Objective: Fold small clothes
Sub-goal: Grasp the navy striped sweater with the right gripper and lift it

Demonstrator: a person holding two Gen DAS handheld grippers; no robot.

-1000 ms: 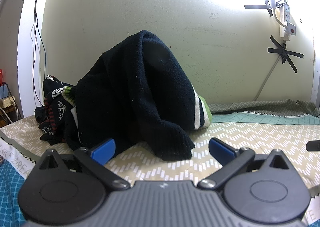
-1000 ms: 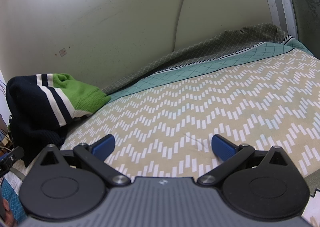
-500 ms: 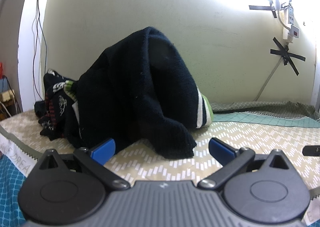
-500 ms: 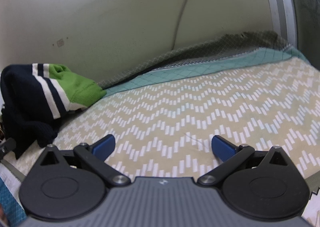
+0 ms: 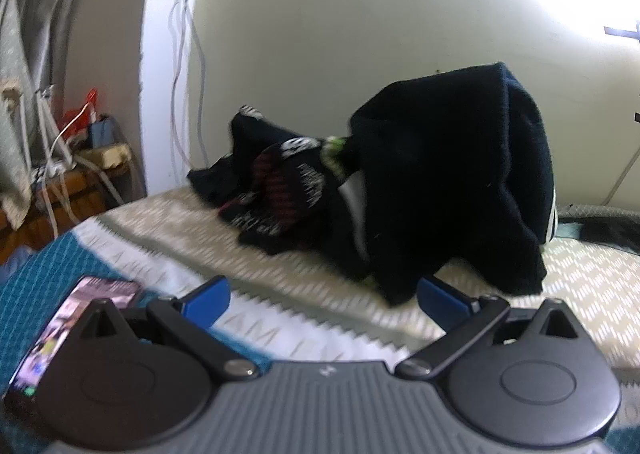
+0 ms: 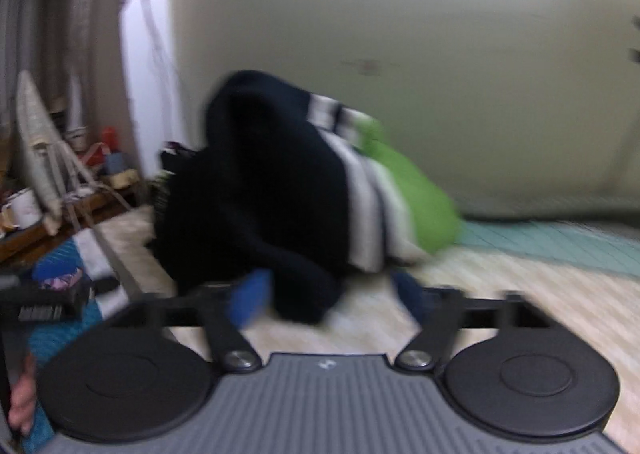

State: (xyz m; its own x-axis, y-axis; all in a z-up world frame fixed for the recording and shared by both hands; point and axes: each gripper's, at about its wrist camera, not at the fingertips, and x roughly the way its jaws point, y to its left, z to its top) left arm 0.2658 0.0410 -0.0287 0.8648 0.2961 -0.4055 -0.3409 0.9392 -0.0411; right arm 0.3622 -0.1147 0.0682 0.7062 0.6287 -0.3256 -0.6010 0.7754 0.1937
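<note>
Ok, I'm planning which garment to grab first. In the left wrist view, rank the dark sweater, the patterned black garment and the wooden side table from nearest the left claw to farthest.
1. dark sweater, right, its hem just ahead of the left claw.
2. patterned black garment, centre, behind the sweater's hem.
3. wooden side table, far left, off the bed.

A heaped sweater (image 5: 460, 174) sat on the bed (image 5: 580, 286) at the right of centre in the left wrist frame, against the wall (image 5: 340, 34) behind it. A smaller patterned garment (image 5: 280, 190) lay touching its left side, mid-frame. A phone (image 5: 76, 326) lay on the bed at lower left. A low shelf (image 5: 80, 178) with clutter stood at far left, beyond the bed's edge.
</note>
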